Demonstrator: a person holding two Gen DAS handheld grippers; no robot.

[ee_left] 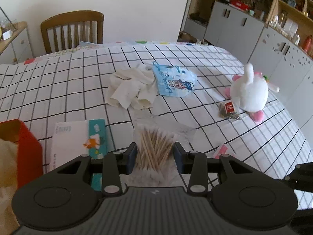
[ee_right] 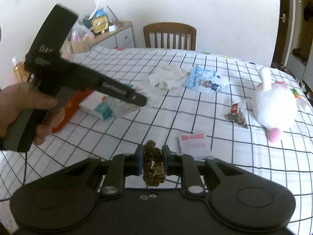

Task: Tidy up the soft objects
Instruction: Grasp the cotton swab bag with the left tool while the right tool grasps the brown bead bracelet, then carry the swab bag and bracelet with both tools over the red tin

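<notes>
In the left wrist view my left gripper (ee_left: 154, 149) is shut on a clear bag of wooden cotton swabs (ee_left: 156, 137), held above the checked tablecloth (ee_left: 58, 82). In the right wrist view my right gripper (ee_right: 153, 152) is shut on a dark brownish scrunchie (ee_right: 153, 169), which hangs between the blue pads. On the table lie a crumpled white cloth (ee_left: 130, 90), a blue printed pouch (ee_left: 175, 82) and a white and pink plush toy (ee_left: 249, 90). The right wrist view also shows a hand (ee_right: 19, 105) holding the left gripper at the left.
A red box (ee_left: 27, 148) stands at the near left, with a white and teal tissue pack (ee_left: 78, 139) beside it. A small tea packet (ee_left: 228, 108) lies against the plush toy, and a pink packet (ee_left: 224, 150) lies near the front. A wooden chair (ee_left: 72, 29) stands behind the table.
</notes>
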